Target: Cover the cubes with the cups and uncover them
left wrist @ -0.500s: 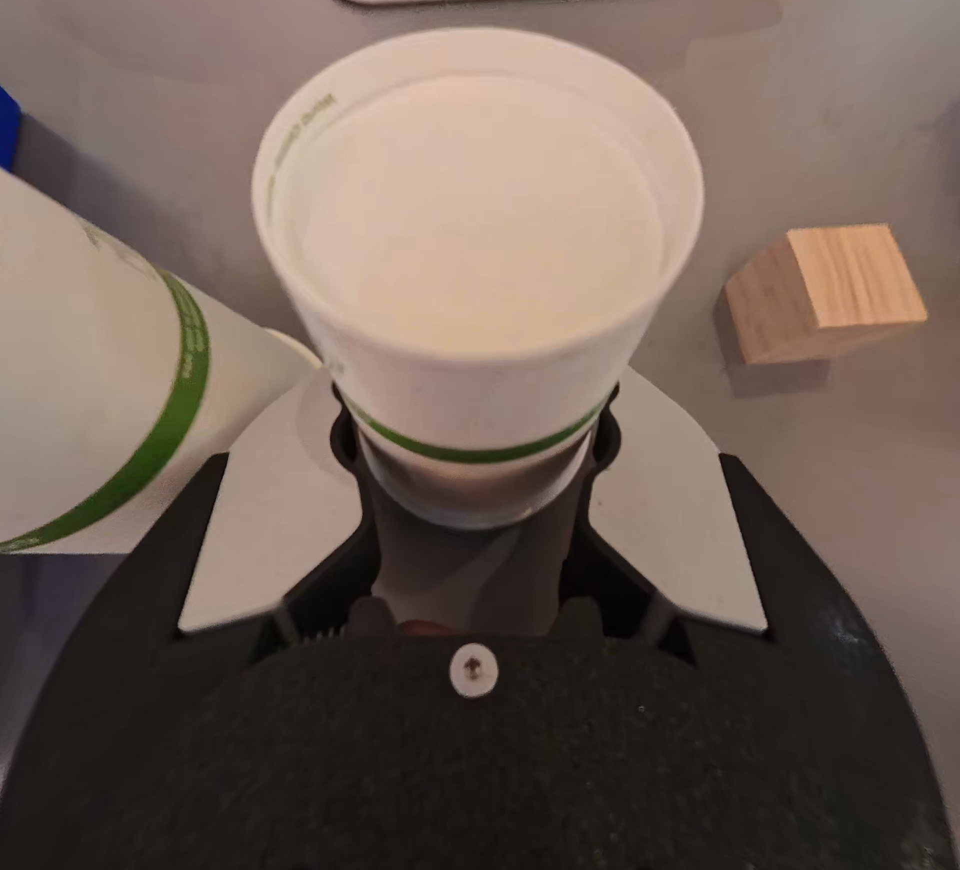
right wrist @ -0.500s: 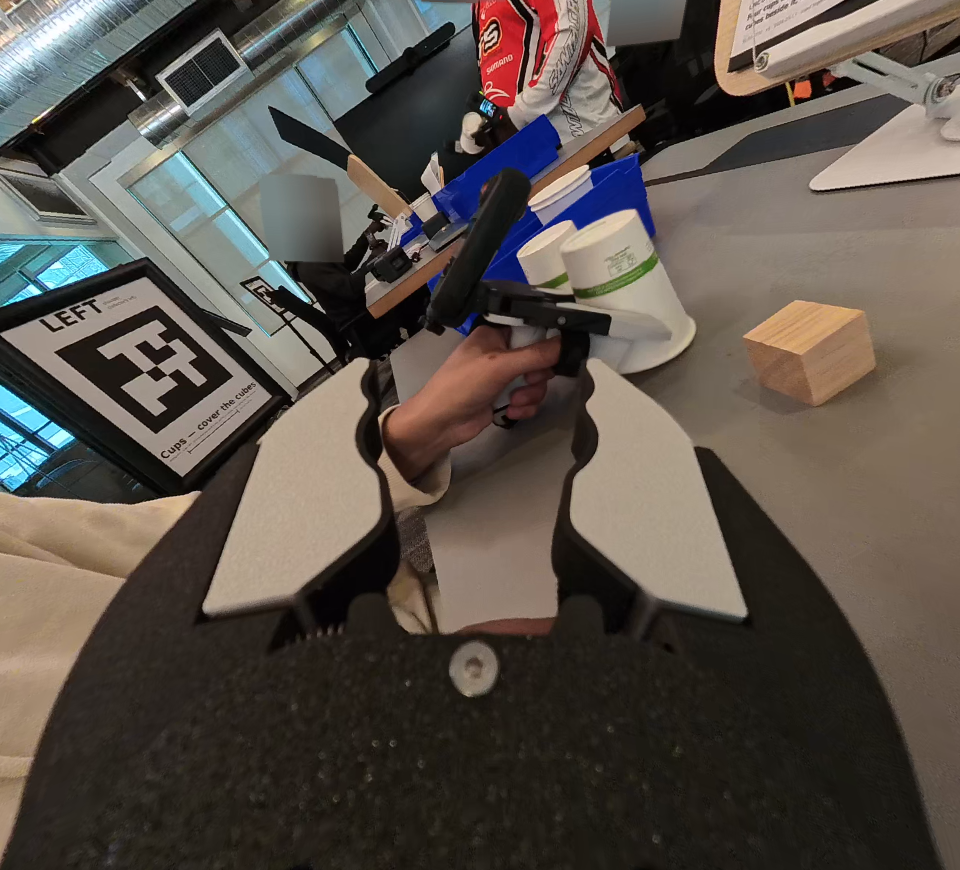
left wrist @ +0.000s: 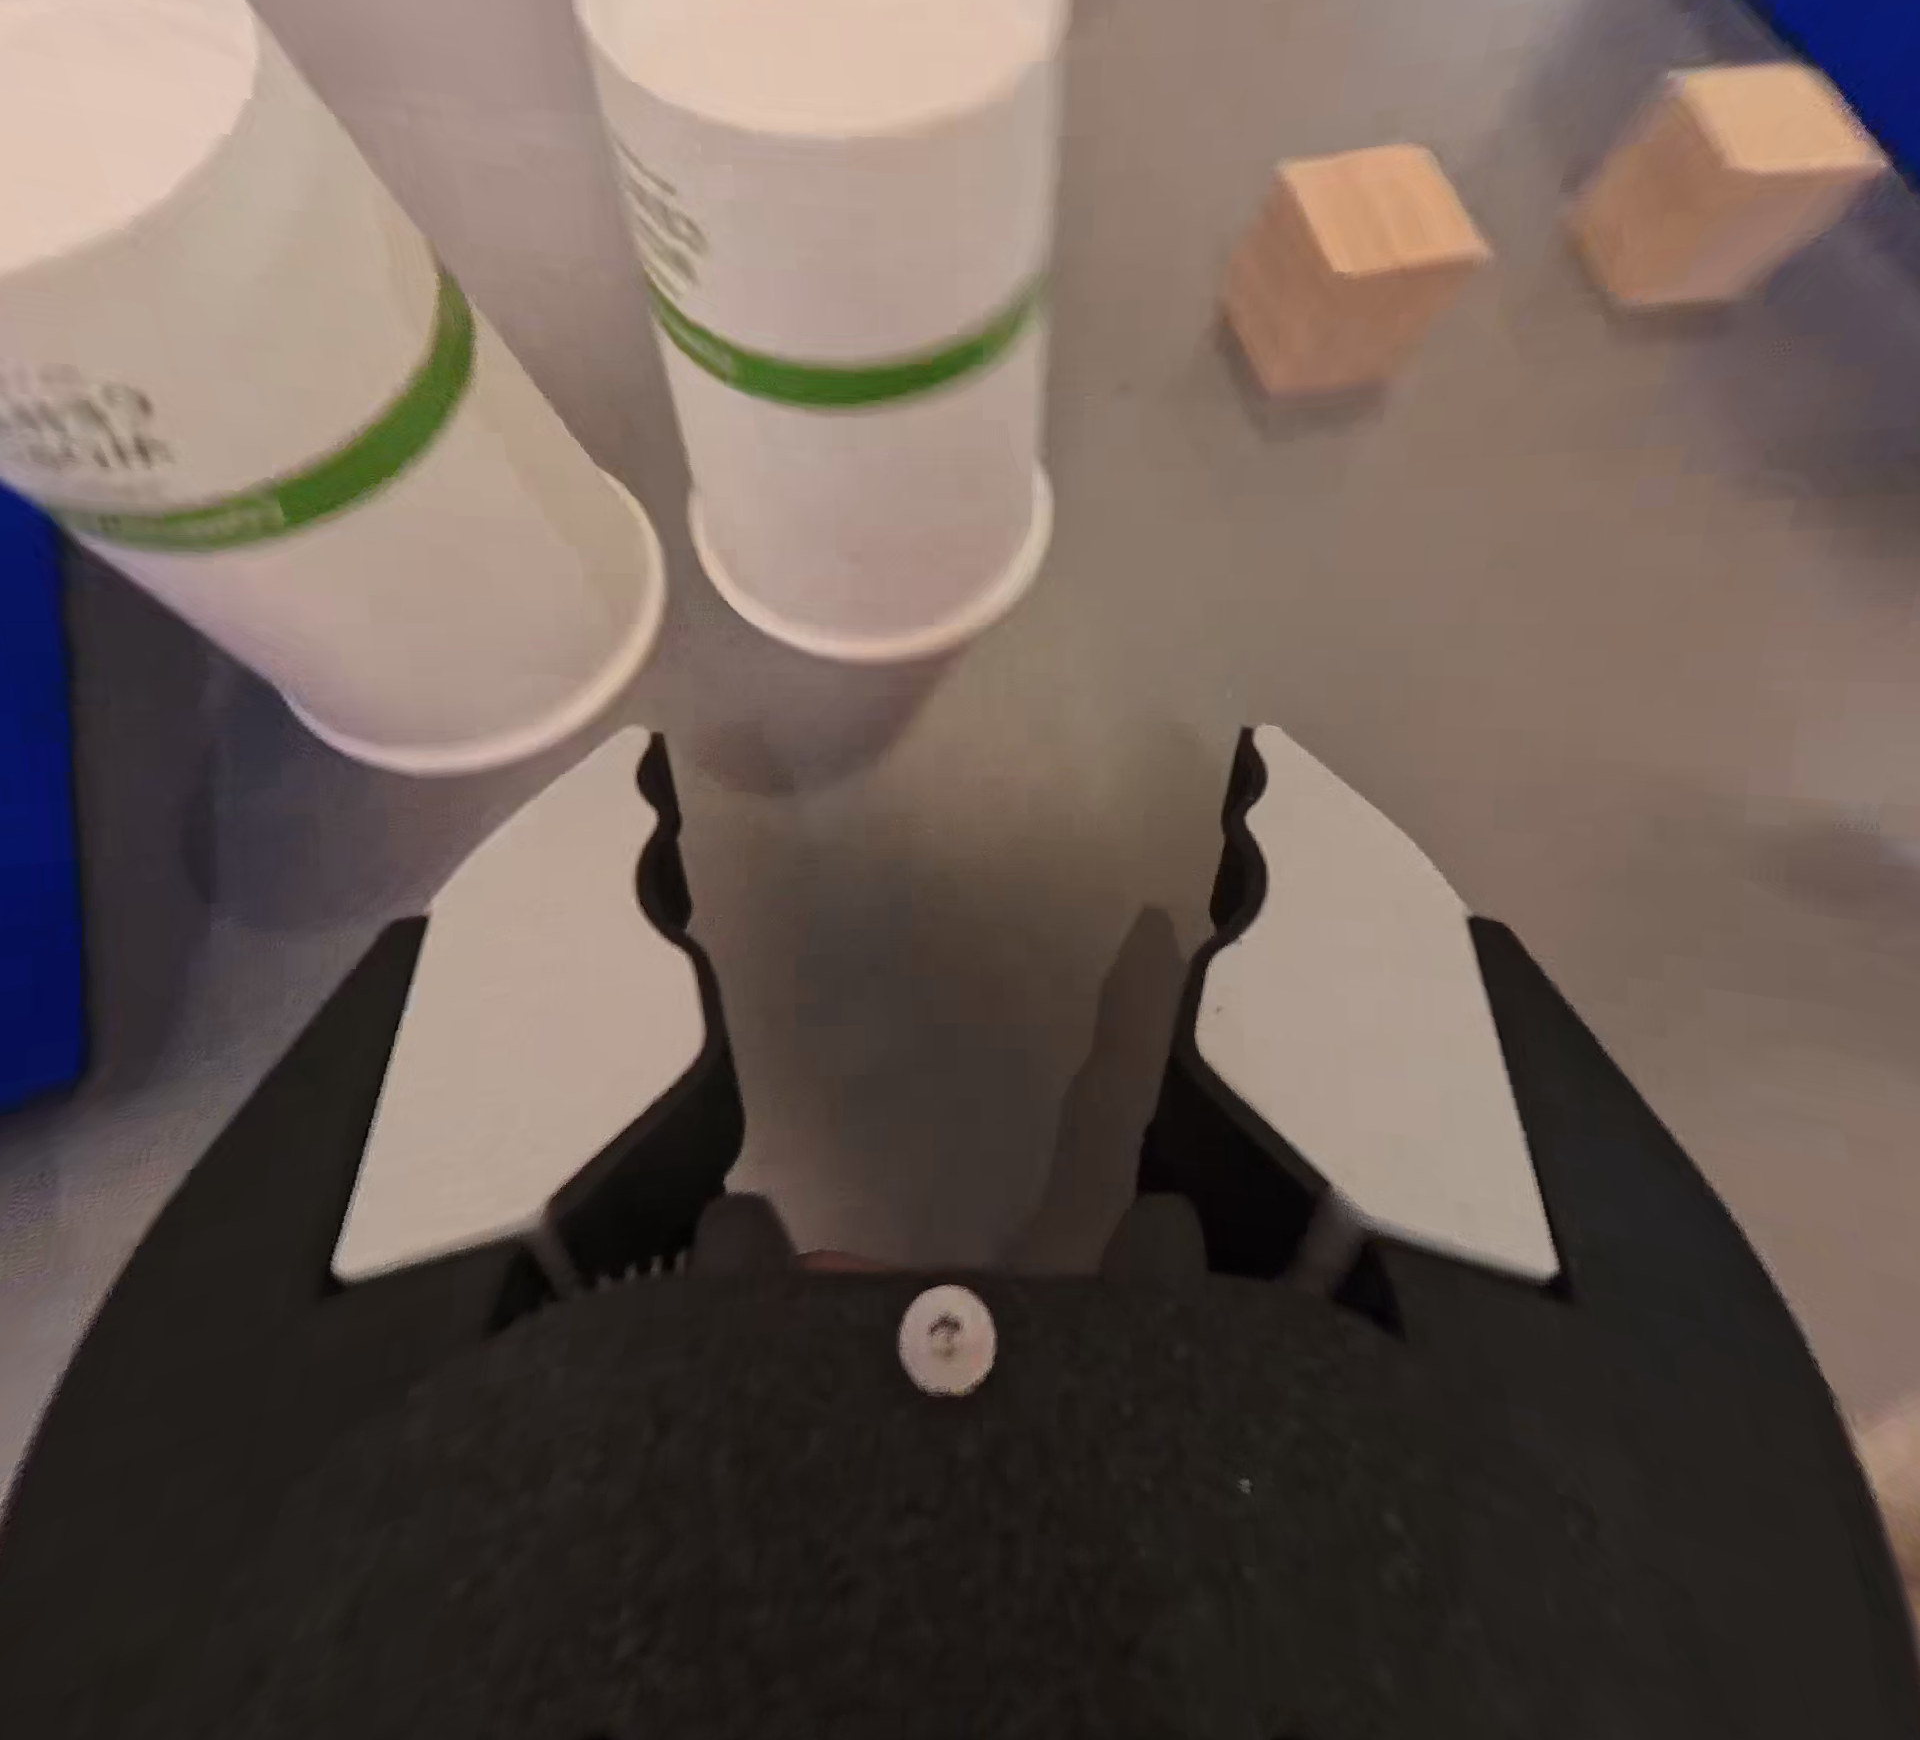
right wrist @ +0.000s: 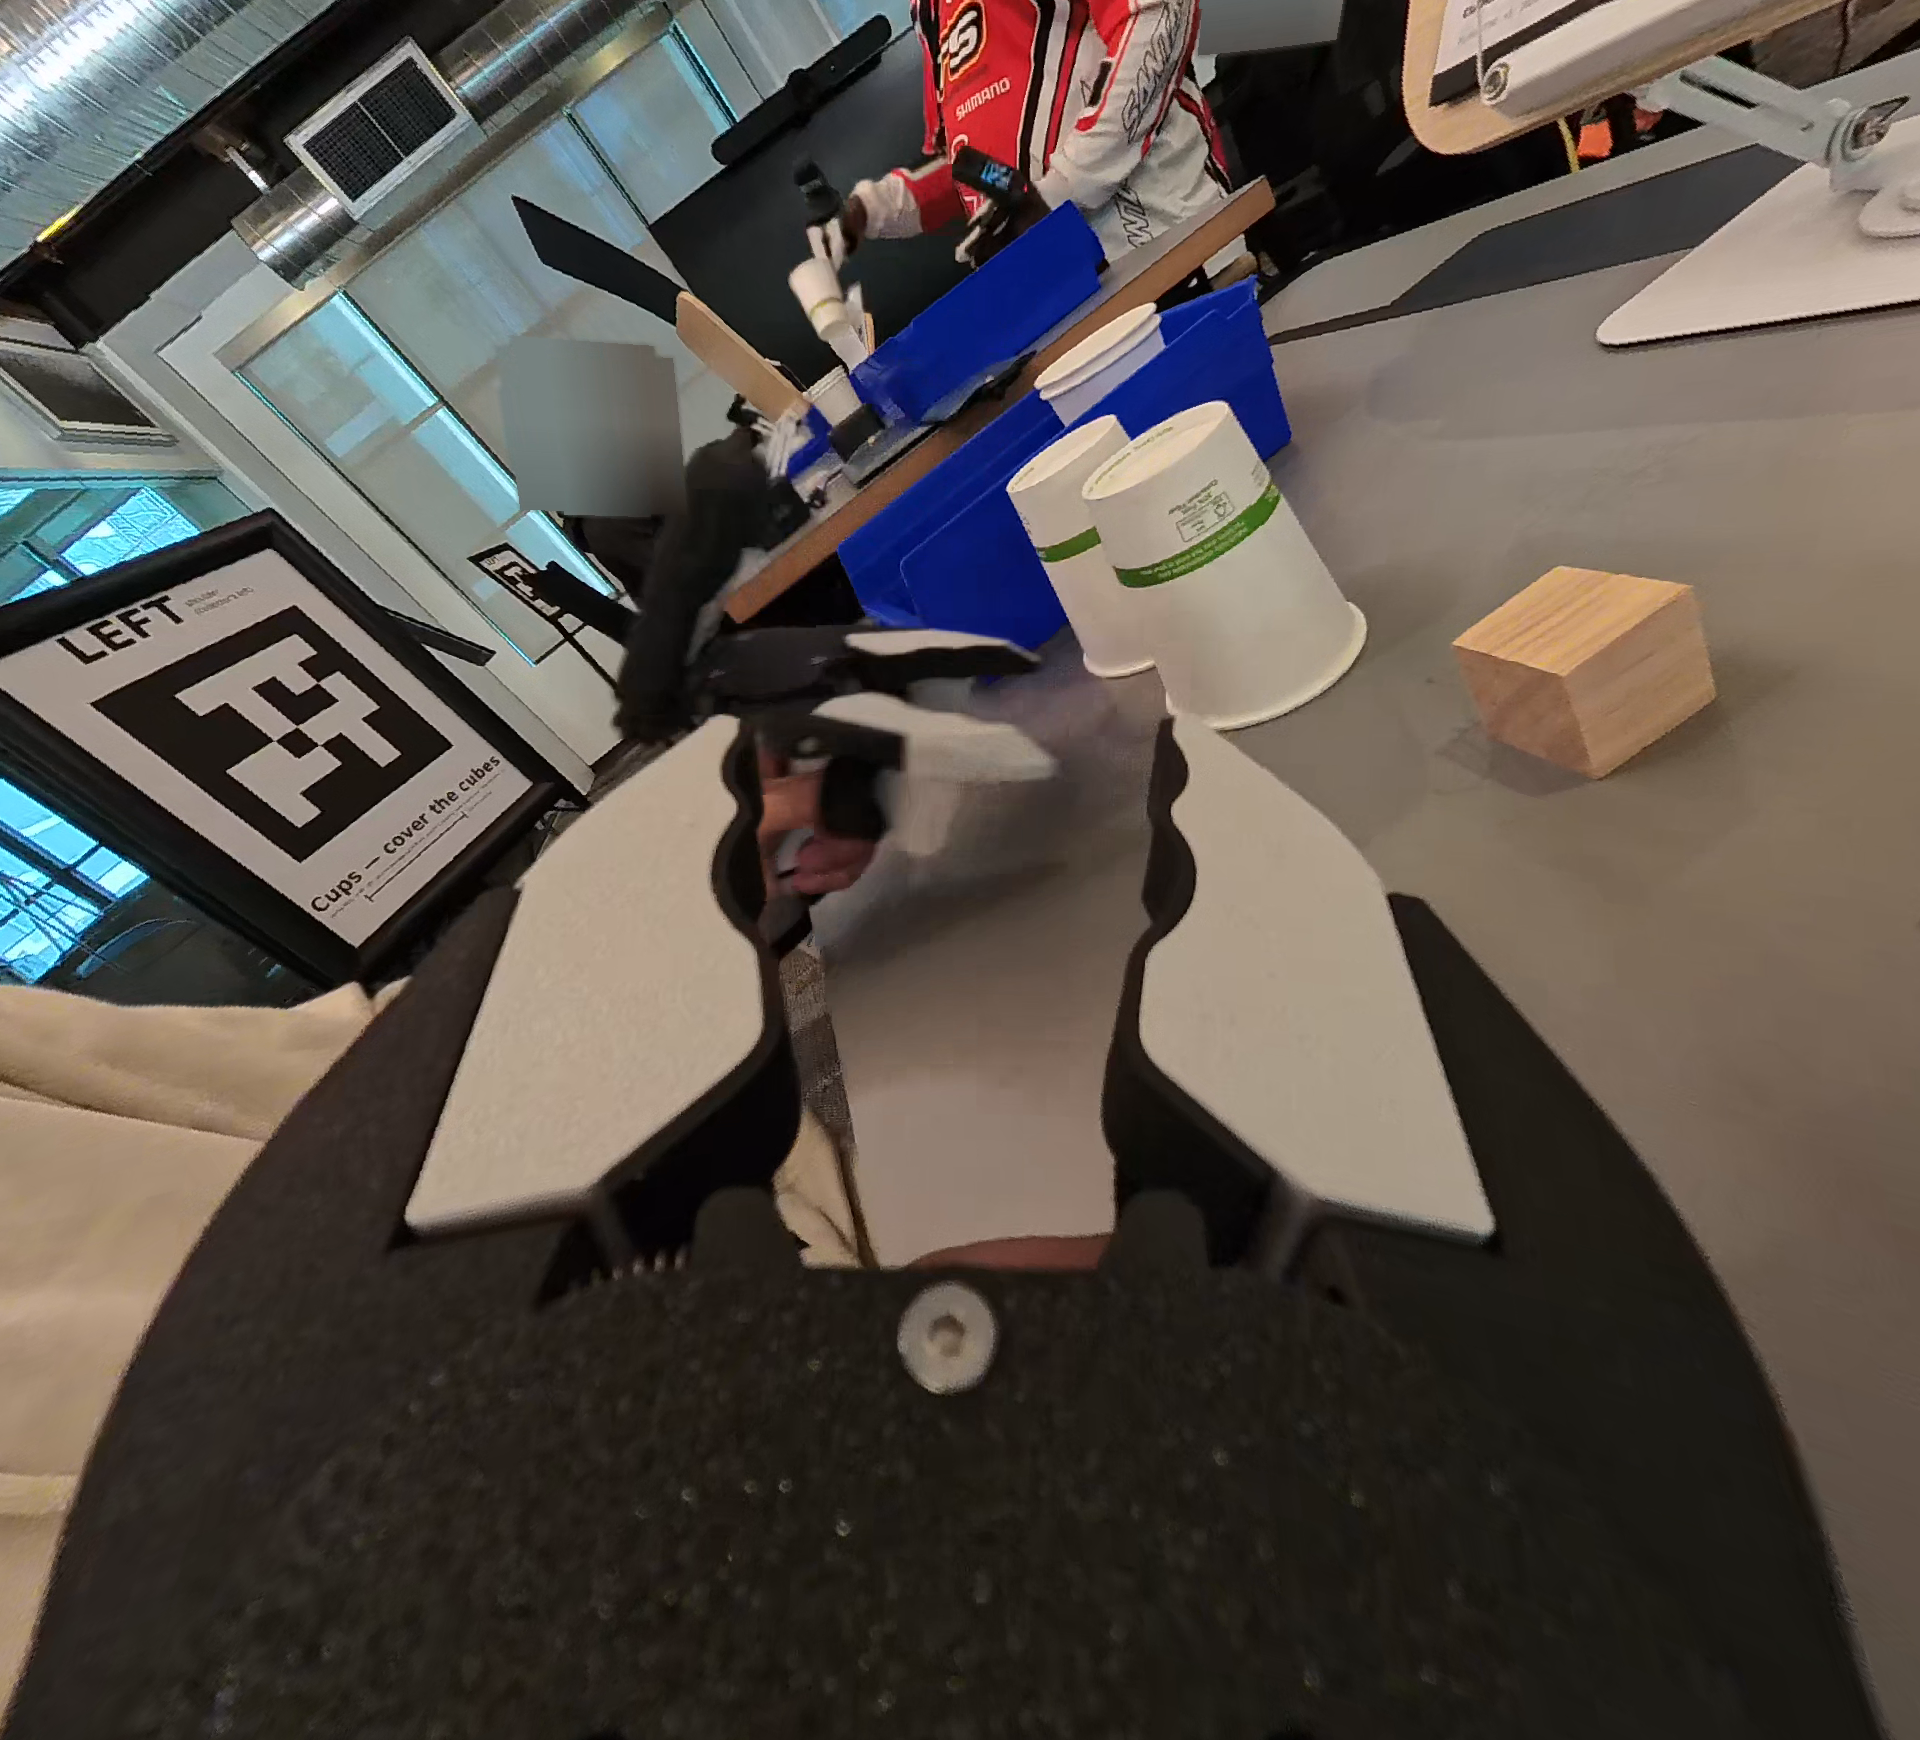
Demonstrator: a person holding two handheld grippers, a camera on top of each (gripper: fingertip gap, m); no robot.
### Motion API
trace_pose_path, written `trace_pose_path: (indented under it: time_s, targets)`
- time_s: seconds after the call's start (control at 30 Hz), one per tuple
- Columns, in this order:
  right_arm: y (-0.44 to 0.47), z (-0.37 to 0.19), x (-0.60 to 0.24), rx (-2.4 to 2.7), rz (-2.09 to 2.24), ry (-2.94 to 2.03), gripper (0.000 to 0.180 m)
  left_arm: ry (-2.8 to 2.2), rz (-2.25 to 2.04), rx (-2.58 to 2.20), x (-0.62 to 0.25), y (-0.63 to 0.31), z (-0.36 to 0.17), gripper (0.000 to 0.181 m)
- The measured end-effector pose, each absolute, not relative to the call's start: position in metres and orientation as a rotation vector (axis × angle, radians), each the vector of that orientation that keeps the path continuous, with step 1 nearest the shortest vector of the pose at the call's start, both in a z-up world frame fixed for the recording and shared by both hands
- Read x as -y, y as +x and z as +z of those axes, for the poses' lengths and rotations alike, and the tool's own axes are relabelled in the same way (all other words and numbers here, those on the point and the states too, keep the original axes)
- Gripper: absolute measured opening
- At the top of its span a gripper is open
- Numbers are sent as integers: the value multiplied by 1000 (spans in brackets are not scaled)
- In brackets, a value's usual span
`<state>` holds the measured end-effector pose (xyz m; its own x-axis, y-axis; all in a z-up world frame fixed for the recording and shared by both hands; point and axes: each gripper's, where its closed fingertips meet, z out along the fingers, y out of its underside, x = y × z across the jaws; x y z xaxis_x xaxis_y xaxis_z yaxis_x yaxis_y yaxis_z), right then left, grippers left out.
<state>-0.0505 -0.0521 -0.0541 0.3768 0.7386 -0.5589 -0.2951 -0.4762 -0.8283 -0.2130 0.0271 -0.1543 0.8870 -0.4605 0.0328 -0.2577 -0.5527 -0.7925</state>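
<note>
Cups come first: two white paper cups with green bands stand upside down on the grey table, the nearer inverted cup (left wrist: pixel 842 277) just ahead of the left gripper (left wrist: pixel 951 817), the second cup (left wrist: pixel 281 360) close beside it toward the blue bin (right wrist: pixel 1049 537). Whether a cube sits under either one cannot be seen. On the other side of the nearer cup, well apart from it, a bare wooden cube (left wrist: pixel 1351 267) rests on the table, and a second cube (left wrist: pixel 1725 184) lies beyond that, near another blue edge.

Both tools are empty-handed. The left gripper's tongs stand wide apart with nothing between them, just short of the nearer cup's rim. The right gripper (right wrist: pixel 951 843) hangs farther from the cups, its tongs likewise apart over bare table.

Risk, as I judge it: the two cups stand so close that a finger reaching round the nearer one could nudge its neighbour over. The left view is smeared, suggesting fast motion, and a light paper cup would tip or crush easily under a hurried squeeze.
</note>
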Motion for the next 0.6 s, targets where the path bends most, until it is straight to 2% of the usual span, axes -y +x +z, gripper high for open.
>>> trace_pose_path:
  time_s: [0.17, 0.33, 0.4, 0.43, 0.53, 0.6]
  targets:
    - [-57, -64, 52, 422, 1282, -1673, 71, -2071, -476, -598, 61, -223, -149, 88]
    - [-69, -73, 52, 441, 1298, -1698, 71, -2069, -668, -529, 90, -236, -141, 81]
    - [-74, -74, 55, 462, 1300, -1706, 71, -2007, -645, -571, 73, -251, -111, 77]
    - [-76, -75, 56, 475, 1296, -1710, 71, -1955, -571, -560, 52, -270, -88, 66]
    - [-80, -78, 59, 511, 1279, -1724, 70, -1833, -287, -445, -33, -354, -10, 51]
    - [-81, -79, 60, 524, 1272, -1732, 70, -1926, -173, -474, -85, -396, 14, 56]
